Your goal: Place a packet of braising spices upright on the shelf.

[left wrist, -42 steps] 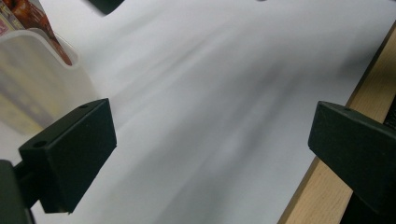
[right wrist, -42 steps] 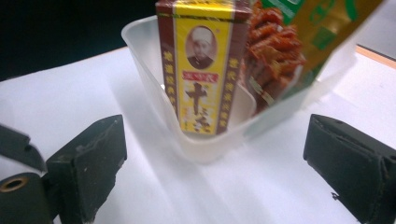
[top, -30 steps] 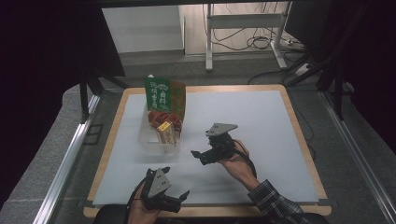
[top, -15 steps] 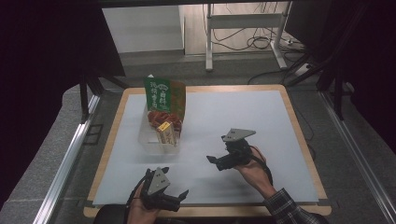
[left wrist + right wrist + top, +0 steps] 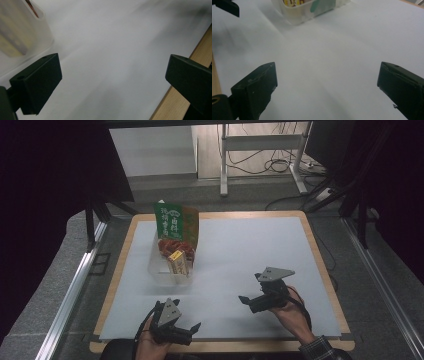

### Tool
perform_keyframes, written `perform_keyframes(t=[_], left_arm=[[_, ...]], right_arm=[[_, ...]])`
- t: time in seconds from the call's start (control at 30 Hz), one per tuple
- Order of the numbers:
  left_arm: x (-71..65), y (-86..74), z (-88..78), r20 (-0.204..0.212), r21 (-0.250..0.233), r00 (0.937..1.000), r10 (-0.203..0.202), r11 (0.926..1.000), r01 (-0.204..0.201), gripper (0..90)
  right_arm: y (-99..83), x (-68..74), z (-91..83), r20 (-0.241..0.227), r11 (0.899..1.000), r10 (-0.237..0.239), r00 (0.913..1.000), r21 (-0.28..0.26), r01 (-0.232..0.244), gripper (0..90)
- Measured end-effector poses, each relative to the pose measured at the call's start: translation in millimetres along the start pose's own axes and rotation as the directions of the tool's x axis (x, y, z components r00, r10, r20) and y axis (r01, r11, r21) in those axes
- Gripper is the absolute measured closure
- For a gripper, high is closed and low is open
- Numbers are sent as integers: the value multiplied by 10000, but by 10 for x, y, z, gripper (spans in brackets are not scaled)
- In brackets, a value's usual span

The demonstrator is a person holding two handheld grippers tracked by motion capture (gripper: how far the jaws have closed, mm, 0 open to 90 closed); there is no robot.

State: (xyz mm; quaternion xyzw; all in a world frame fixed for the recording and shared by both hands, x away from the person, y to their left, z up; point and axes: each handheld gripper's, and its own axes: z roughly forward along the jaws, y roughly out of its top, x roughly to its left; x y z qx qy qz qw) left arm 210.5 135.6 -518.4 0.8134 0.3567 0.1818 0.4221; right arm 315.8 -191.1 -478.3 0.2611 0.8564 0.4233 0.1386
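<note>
A clear plastic tub (image 5: pixel 159 270) stands left of centre on the white mat (image 5: pixel 250 250). In it are an upright green packet (image 5: pixel 170 222), a red packet (image 5: pixel 172 245) and a yellow box (image 5: pixel 178 262). My left gripper (image 5: pixel 192 331) hovers over the near edge of the mat, open and empty. Its own view has its jaws wide apart (image 5: pixel 113 72) over bare mat, with the tub (image 5: pixel 25 37) at the upper left. My right gripper (image 5: pixel 247 302) is at the front right, pointing left and open. Its view (image 5: pixel 327 80) faces the tub (image 5: pixel 312 12) across the mat.
A wooden table border (image 5: pixel 220 347) runs around the mat and appears beside my left jaw (image 5: pixel 165 107). A tip of the other gripper (image 5: pixel 225 7) pokes in at the upper left of the right gripper view. Behind the table are metal legs and cables (image 5: pixel 270 165).
My right gripper has drawn back from beside the tub toward the front right of the mat. The left gripper has stayed put.
</note>
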Motion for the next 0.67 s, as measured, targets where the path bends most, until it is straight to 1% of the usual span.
perform_keyframes(t=[0.1,0.33,0.47,0.53,0.67], left_arm=[[6,-2,1,-21,47,10000,-28,10000,28,2],[20,-13,15,-141,235,9999,-78,9997,82,2],[25,-16,26,-54,302,10000,-58,9995,60,2],[25,-18,30,-18,322,10000,-31,9995,32,1],[17,-8,29,20,255,10000,17,9997,-18,2]], right_arm=[[-85,-15,-61,132,9999,-33,9999,115,31,14],[-272,-63,-221,389,9993,169,9991,315,-181,9],[-400,-96,-290,554,9978,263,9981,590,-295,9],[-464,-118,-316,591,9965,405,9974,701,-446,9],[-493,-141,-340,673,9959,499,9965,716,-547,9]])
